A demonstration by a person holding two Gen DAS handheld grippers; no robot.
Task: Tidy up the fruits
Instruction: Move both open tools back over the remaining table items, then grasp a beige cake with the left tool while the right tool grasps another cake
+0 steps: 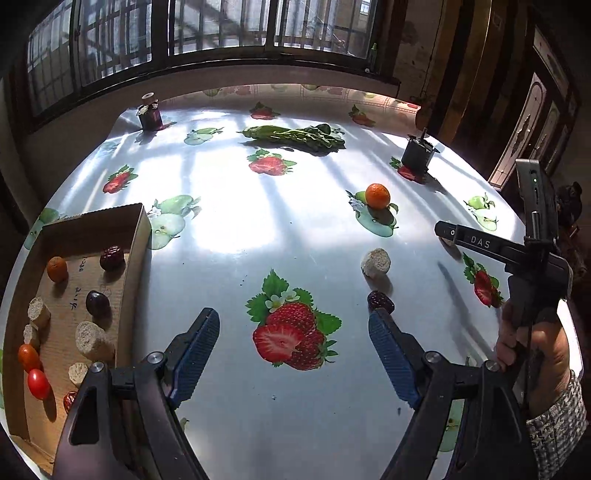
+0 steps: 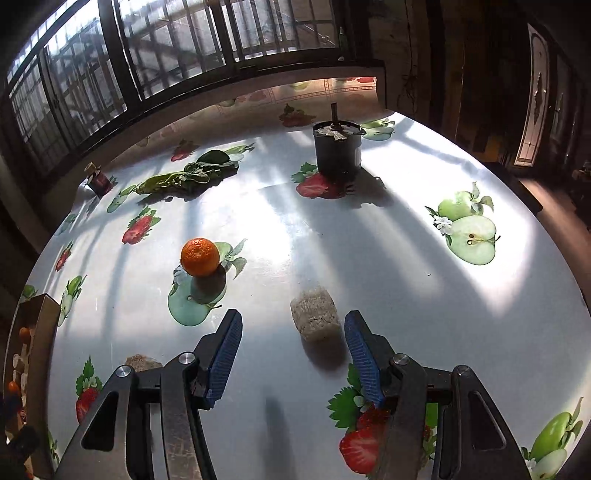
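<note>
Fruit-print tablecloth (image 1: 295, 258) (sunlit), cardboard box (image 1: 140, 236), barred window (image 1: 221, 29)

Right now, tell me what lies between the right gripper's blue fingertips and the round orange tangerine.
Nothing but bare fruit-printed tablecloth. In the right wrist view the right gripper, jaws apart, frames a beige fibrous cylinder; the tangerine sits beyond, up-left.

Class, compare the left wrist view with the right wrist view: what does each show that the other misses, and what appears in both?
Only the left wrist view shows the dark red date on the table, the box's inside, and the right claw from outside. Only the right wrist view shows the pale chunk ahead of the right claw's open blue pads. Both show the orange, greens, dark pot and cardboard box.
</note>
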